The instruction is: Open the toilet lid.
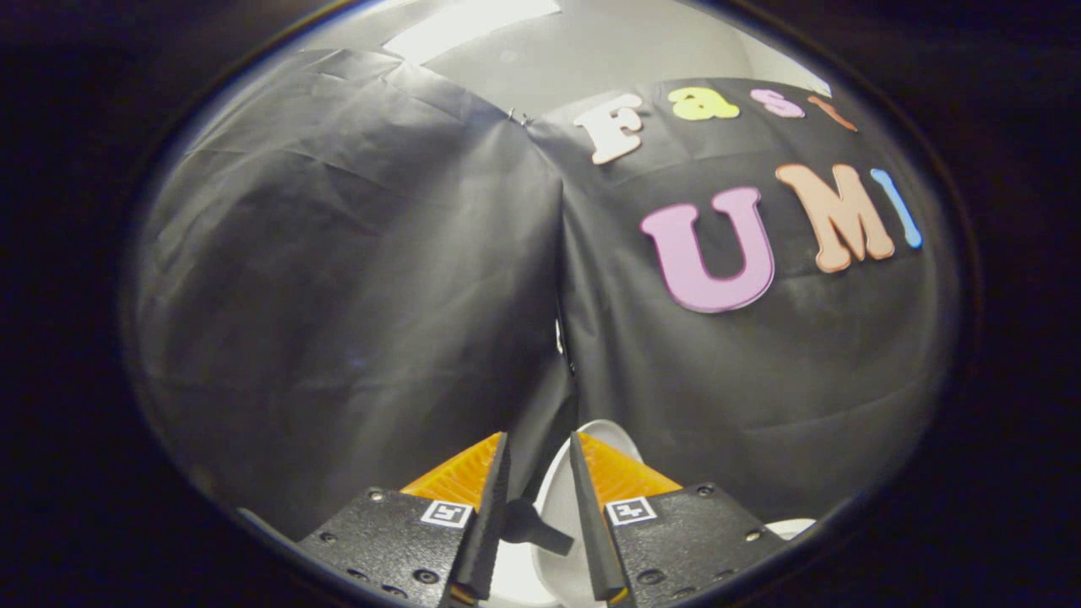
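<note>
The white toilet lid stands raised between my two fingers. Its rounded end reaches a little past the fingertips, towards the black cloth wall. My gripper is shut on the toilet lid, with only a narrow gap between the fingers. The lid's white surface fills that gap lower down. A dark shadow lies on the lid beside the left finger. The right finger covers part of the lid's far side.
Black cloth wall hangs close ahead, with a vertical seam just beyond the fingertips. A small white piece of the toilet shows to the right of the right finger. Pale ceiling shows above the cloth.
</note>
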### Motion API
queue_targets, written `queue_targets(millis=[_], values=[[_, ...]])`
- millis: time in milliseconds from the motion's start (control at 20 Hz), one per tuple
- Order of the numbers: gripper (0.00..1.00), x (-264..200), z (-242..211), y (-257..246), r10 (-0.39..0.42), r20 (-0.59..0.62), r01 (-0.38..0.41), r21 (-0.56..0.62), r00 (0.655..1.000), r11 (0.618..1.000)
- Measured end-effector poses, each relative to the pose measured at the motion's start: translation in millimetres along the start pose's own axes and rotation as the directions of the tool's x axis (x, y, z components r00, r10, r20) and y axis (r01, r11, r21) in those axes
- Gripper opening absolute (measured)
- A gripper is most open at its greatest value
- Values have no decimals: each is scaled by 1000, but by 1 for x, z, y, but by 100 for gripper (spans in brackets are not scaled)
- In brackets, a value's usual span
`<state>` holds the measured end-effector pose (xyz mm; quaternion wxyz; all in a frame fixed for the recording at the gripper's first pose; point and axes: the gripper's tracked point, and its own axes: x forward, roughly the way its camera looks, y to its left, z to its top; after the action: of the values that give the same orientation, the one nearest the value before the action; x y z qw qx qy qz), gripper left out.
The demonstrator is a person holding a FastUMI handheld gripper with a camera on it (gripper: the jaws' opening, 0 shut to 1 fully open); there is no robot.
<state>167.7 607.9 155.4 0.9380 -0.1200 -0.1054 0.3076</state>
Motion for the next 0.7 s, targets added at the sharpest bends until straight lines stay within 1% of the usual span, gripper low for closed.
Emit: queue_targets(millis=[200,300,400,500,700], values=[[44,-37,25,-56,-123,54,124,-30,991,992],[44,-64,27,-93,-200,61,203,-54,978,978],[44,-91,25,-128,-255,44,258,-92,966,962],[44,-121,20,-162,-293,27,294,-108,956,950],[44,-188,6,-222,-337,35,338,-49,941,940]])
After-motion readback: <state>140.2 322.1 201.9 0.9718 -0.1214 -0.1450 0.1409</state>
